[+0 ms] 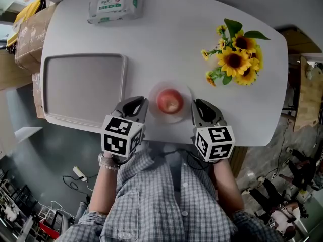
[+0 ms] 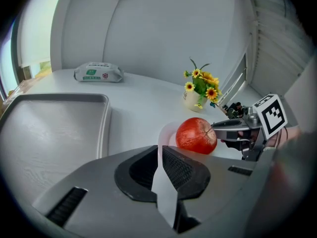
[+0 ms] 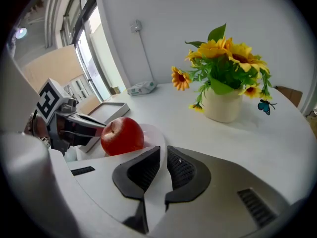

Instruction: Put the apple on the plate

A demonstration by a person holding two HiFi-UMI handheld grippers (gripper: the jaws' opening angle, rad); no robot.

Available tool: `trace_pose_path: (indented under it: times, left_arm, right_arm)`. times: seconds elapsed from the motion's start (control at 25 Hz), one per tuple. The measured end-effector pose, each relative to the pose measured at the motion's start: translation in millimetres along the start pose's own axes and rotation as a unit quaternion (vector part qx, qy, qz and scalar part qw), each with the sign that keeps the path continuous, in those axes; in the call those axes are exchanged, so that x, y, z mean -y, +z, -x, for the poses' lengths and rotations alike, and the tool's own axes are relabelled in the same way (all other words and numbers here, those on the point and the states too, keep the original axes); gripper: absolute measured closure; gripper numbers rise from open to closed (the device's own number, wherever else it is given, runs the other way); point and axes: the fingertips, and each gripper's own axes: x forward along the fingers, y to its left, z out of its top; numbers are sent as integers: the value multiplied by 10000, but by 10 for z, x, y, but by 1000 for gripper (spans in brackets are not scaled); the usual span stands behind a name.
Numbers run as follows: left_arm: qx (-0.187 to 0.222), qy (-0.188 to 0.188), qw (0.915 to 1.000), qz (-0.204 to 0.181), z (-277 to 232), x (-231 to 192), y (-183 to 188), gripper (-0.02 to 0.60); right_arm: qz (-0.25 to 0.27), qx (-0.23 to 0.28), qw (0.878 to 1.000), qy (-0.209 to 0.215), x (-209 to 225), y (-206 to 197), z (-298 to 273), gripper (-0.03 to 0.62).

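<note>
A red apple [image 1: 170,101] sits upright on a small pale plate [image 1: 187,95] near the front edge of the white table [image 1: 166,39]. My left gripper [image 1: 138,104] rests just left of the plate and my right gripper [image 1: 201,106] just right of it. Both have their jaws together with nothing held. From the left gripper view, the apple [image 2: 196,135] and plate [image 2: 166,132] lie just beyond my left gripper [image 2: 161,151], with the right gripper [image 2: 225,129] behind them. The right gripper view shows the apple [image 3: 122,136] on the plate [image 3: 151,135] ahead-left of my right gripper [image 3: 164,153].
A grey tray [image 1: 83,87] fills the table's left side. A pack of wet wipes [image 1: 115,6] lies at the far edge. A vase of sunflowers [image 1: 237,59] stands at the right. Cardboard boxes [image 1: 28,34] stand off the table's left.
</note>
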Motion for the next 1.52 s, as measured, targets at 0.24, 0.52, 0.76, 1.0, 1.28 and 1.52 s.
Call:
trace_pose_path:
  times: [0.24, 0.52, 0.76, 1.0, 1.28, 1.52]
  left_arm:
    - [-205, -132, 9995, 177, -95, 14, -110, 509]
    - [-406, -113, 9986, 319, -154, -9, -210, 497]
    - [-428, -165, 9977, 501, -189, 8, -236, 497]
    - [-361, -81, 9974, 624, -187, -11, -225, 495]
    - [-366, -63, 9969, 698, -189, -29, -229, 480]
    - [-389, -50, 9958, 824, -194, -23, -247, 480]
  right_arm:
    - [-20, -188, 9997, 147, -15, -74, -72, 525]
    - [-218, -416, 9984, 299, -48, -180, -115, 503]
    - [-428, -577, 9966, 401, -67, -242, -160, 503]
    - [-548, -611, 9957, 433, -70, -253, -163, 503]
    - [-566, -646, 9953, 450, -83, -261, -168, 503]
    - [-703, -657, 9942, 480, -98, -277, -173, 503]
